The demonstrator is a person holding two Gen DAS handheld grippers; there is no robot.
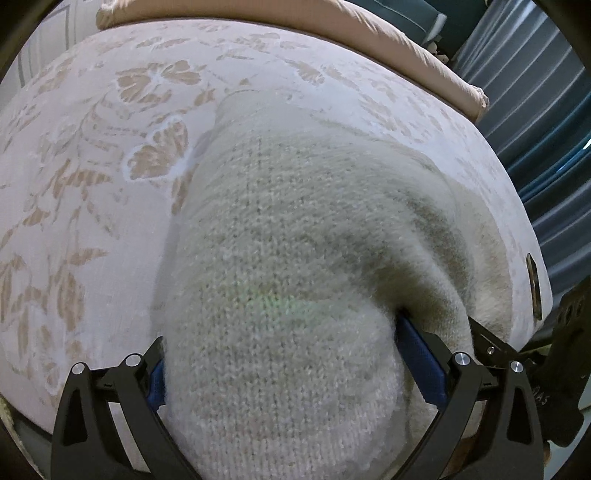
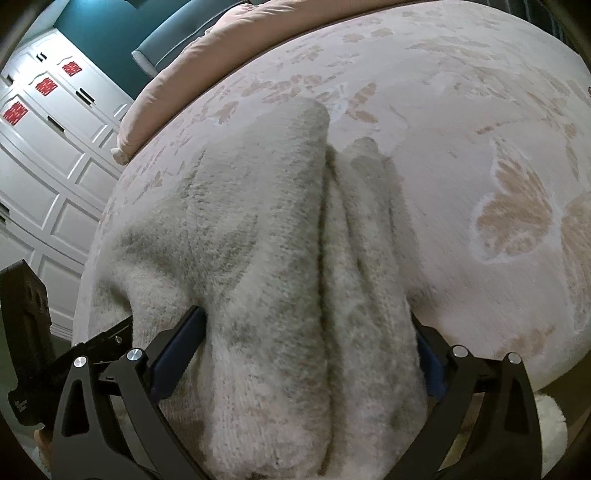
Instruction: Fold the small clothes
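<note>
Left wrist view: The left gripper (image 1: 291, 365) is clamped on a thick bunch of a cream knitted sweater (image 1: 295, 229). Both blue finger pads (image 1: 421, 365) press into the knit from either side, and the fabric bulges between and over them. The sweater runs away from the gripper across a bed (image 1: 74, 184) covered in a pale spread with a tan leaf-and-flower pattern. Its far end narrows and lies flat on the spread. A beige quilt (image 1: 406, 48) is rolled along the far edge of the bed. Blue-grey pleated curtains (image 1: 546, 129) hang to the right. Part of the other gripper's black frame shows at the lower right edge.

Right wrist view: The right gripper (image 2: 303, 362) is likewise closed on the sweater (image 2: 258, 240), with bunched folds of knit filling the gap between its blue pads (image 2: 177, 350). A deep vertical crease divides the fabric into two lobes. The garment lies on the bed (image 2: 461, 110), near its left edge. The beige quilt (image 2: 177, 74) lies beyond. White panelled cupboards (image 2: 55, 147) with red labels stand at left, against a teal wall (image 2: 103, 33).
</note>
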